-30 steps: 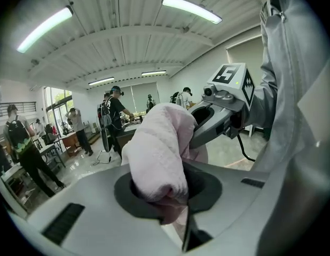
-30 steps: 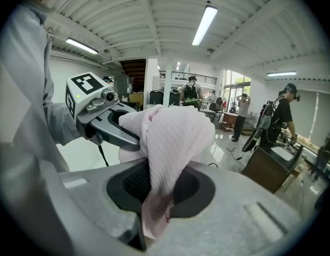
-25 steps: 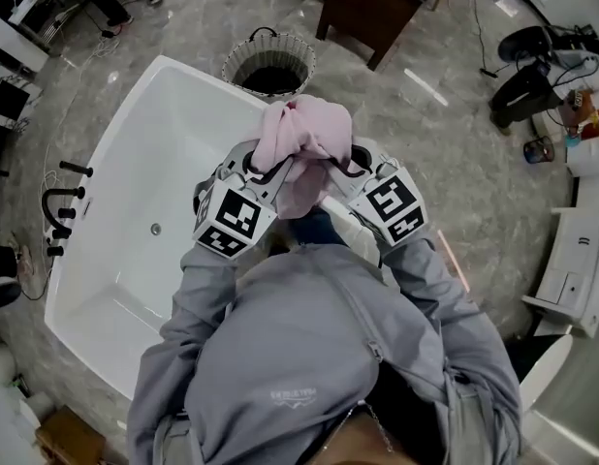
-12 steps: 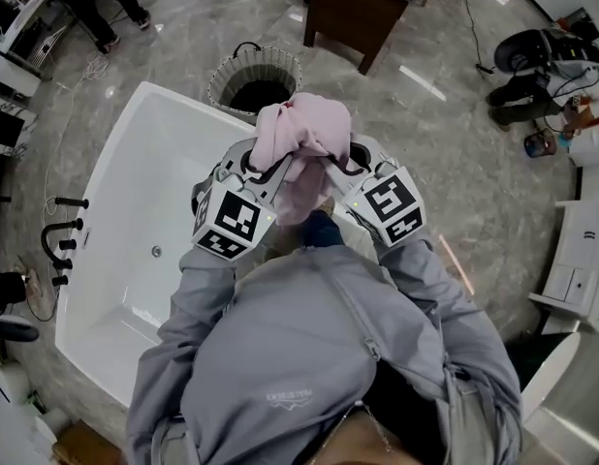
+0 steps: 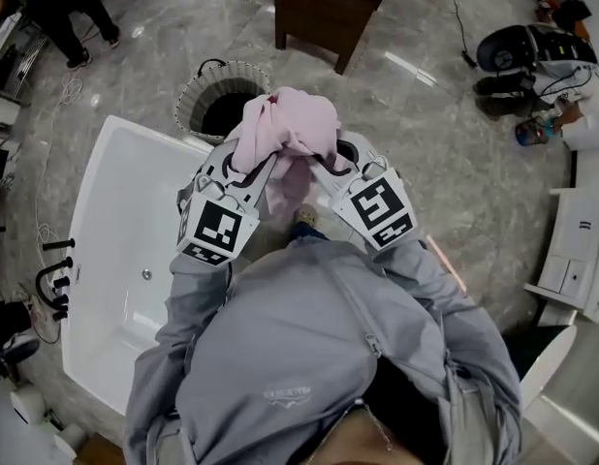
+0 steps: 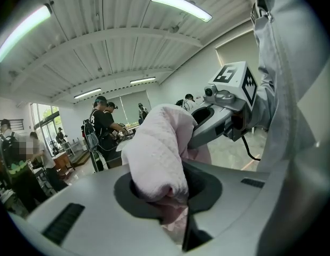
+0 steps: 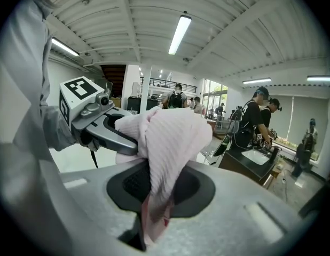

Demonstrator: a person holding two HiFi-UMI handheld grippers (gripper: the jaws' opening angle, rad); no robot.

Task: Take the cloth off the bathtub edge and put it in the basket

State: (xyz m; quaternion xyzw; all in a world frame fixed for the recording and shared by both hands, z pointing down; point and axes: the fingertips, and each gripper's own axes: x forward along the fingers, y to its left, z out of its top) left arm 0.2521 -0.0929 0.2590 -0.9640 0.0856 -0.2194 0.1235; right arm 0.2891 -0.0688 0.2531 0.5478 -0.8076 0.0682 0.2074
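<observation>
Both tools are clamped on the pink cloth (image 5: 285, 134): left tool (image 5: 246, 168) has a fold pinched between its nearly closed jaws, and right tool (image 5: 329, 163) does the same from the other side. So the cloth is bunched into one lump bridging the two tips, with a short tail hanging under it. The two-point grip looks deliberate; my read is that it stops loose ends dragging or snagging on the rim during the carry. The cloth is off the bathtub (image 5: 106, 211) edge, in the air over the tub's far right corner, just near and right of the basket (image 5: 195, 100), not in it yet. The basket is round and openwork with a dark inside, standing on the floor (image 5: 425, 143) against the tub's far end. I'd call this the carry step, with most of the task done. What's left is getting over the mouth and letting go with both tools together, else the cloth could drape over the rim. The tub is white and glossy, with dark tap fittings (image 5: 55, 279) on its left rim. The floor is polished grey marble-look tile, reflective. There's a dark wooden cabinet (image 5: 324, 8) beyond the basket, cables and gear far right, and people at far left. The left gripper view and right gripper view show a big hall with a ribbed ceiling and strip lights
</observation>
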